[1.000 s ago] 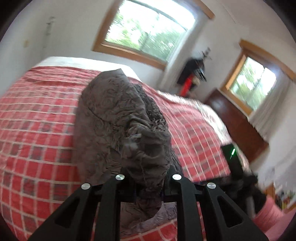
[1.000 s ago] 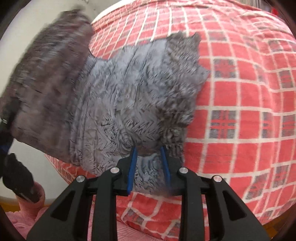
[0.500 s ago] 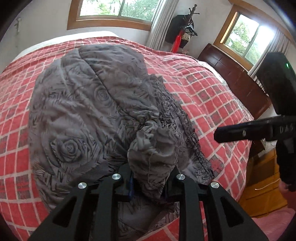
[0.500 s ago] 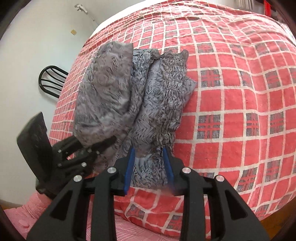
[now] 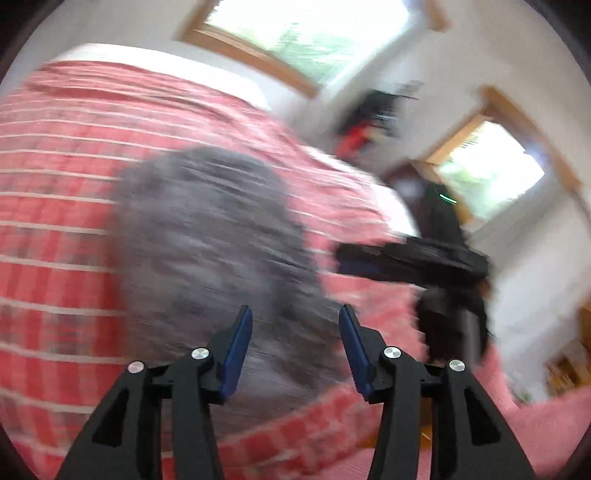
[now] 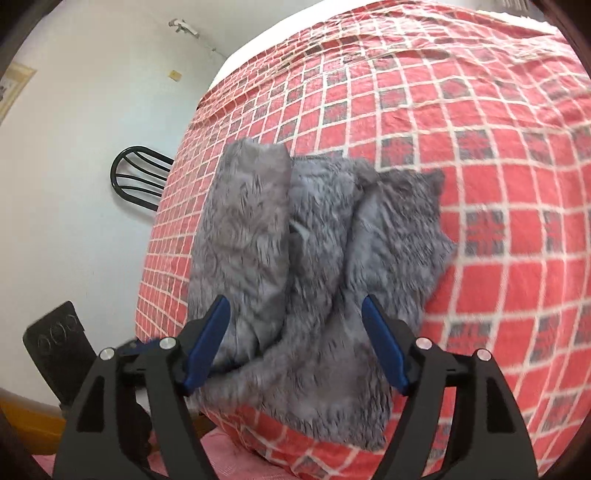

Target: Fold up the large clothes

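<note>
A grey patterned garment lies bunched in long folds on the red checked bed, near its front edge. In the left wrist view it shows as a blurred grey heap. My left gripper is open and empty just above the garment's near end. My right gripper is open and empty over the garment's near edge. The right gripper also shows in the left wrist view as a black shape to the right of the garment. The left wrist view is motion-blurred.
A black chair stands by the white wall left of the bed. Two windows and a dark wooden dresser are beyond the bed. The left gripper's black body sits at the bed's front left corner.
Both grippers have opened and let go of the garment, which now lies on the bed. Both have pulled back a little; the left one is moving fast.
</note>
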